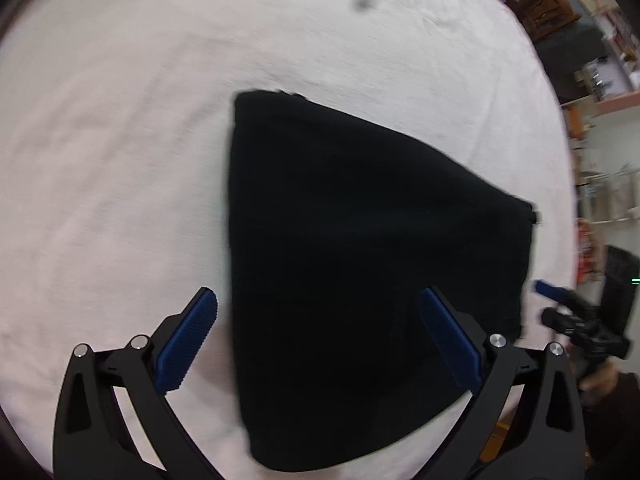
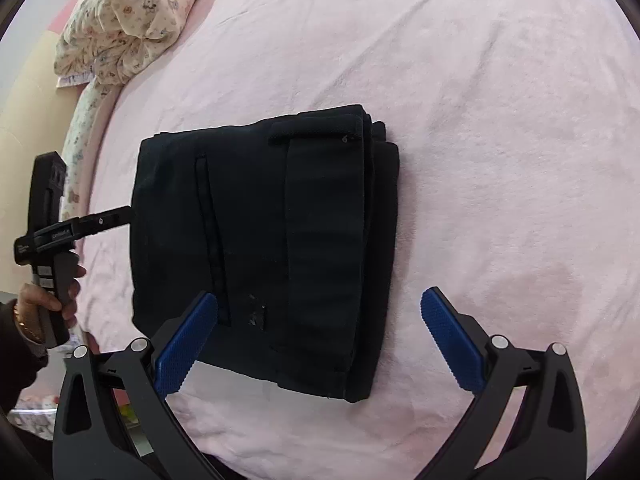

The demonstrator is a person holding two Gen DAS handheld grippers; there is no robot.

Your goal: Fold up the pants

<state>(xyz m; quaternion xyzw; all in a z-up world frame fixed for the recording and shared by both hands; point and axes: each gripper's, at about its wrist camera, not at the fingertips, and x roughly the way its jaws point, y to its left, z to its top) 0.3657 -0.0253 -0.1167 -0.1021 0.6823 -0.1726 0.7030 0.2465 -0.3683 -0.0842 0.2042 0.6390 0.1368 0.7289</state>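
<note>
One folded pants [image 2: 264,248] bundle, flat.

The pants [image 2: 264,248] are plain black. The bed sheet [image 2: 480,120] under them is pale pink. At ten o'clock, a cream quilt [image 2: 132,12] carries a small teddy-bear print. Each tool [image 2: 320,344] is black with blue ribbed pads [image 2: 184,348].

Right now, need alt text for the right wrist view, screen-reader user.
Black pants, folded into a compact stacked rectangle, lie flat on a pink bed sheet. The open right gripper hovers over their near edge, holding nothing; the left gripper reaches in at the pants' left side, a floral quilt behind.
</note>
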